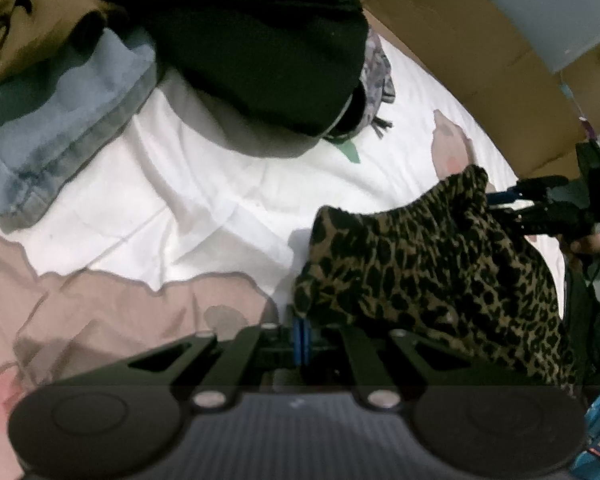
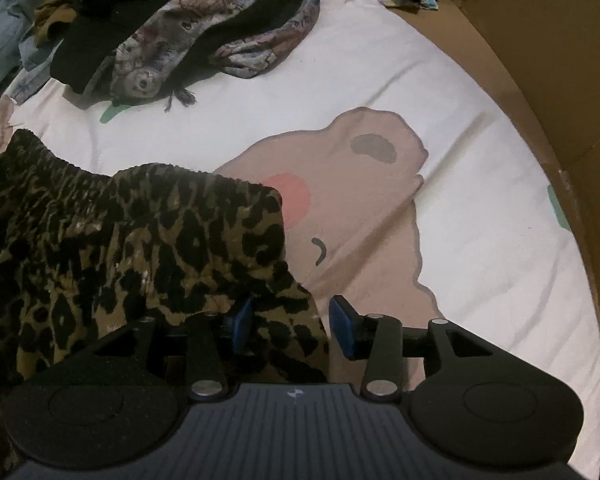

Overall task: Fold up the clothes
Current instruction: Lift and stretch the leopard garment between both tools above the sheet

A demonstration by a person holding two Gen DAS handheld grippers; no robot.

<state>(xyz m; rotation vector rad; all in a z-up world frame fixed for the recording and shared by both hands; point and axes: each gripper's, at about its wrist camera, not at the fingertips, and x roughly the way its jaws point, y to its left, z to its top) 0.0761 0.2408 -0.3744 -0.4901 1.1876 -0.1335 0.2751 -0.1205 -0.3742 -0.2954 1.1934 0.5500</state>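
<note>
Black gripper [image 2: 288, 326] linkages — blue pads [image 2: 342, 326], seemingly ribbed housing.

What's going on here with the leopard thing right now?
A person with a gripper in each hand is handling a leopard-print garment over a bed sheet. The left gripper has its jaws closed on one edge of it. The right gripper has its jaws open, with a fold of the cloth lying between them, so it isn't clamped. The garment is bunched, not yet folded. A pile of other clothes waits further back.
</note>
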